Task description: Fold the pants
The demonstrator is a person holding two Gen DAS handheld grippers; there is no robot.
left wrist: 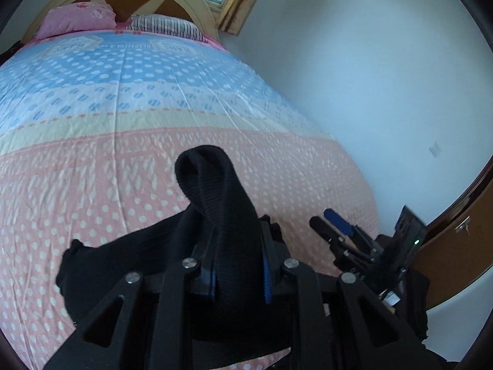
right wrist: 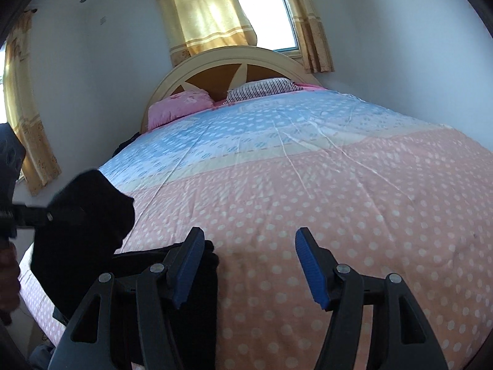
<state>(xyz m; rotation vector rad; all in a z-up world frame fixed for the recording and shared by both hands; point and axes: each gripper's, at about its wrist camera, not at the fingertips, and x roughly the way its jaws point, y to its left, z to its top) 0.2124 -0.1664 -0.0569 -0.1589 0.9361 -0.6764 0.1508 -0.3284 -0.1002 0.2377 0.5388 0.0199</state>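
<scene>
The black pants (left wrist: 215, 215) lie on the near edge of the bed. My left gripper (left wrist: 237, 277) is shut on a ribbed band of the pants, which loops up above its fingers. The rest of the pants hangs and spreads to the left below it. In the right wrist view the pants (right wrist: 83, 234) hang as a dark bunch at the left, held by the left gripper (right wrist: 49, 215). My right gripper (right wrist: 249, 262) is open and empty above the pink bedspread, its left finger beside the pants. It also shows in the left wrist view (left wrist: 332, 225) at the right.
The bed (right wrist: 339, 185) has a pink and blue dotted bedspread, a pink pillow (right wrist: 178, 104) and a striped pillow (right wrist: 262, 88) at the headboard. A white wall runs along the bed's right side. A brown door (left wrist: 462, 246) stands at the right. Curtains (right wrist: 203, 12) frame a window.
</scene>
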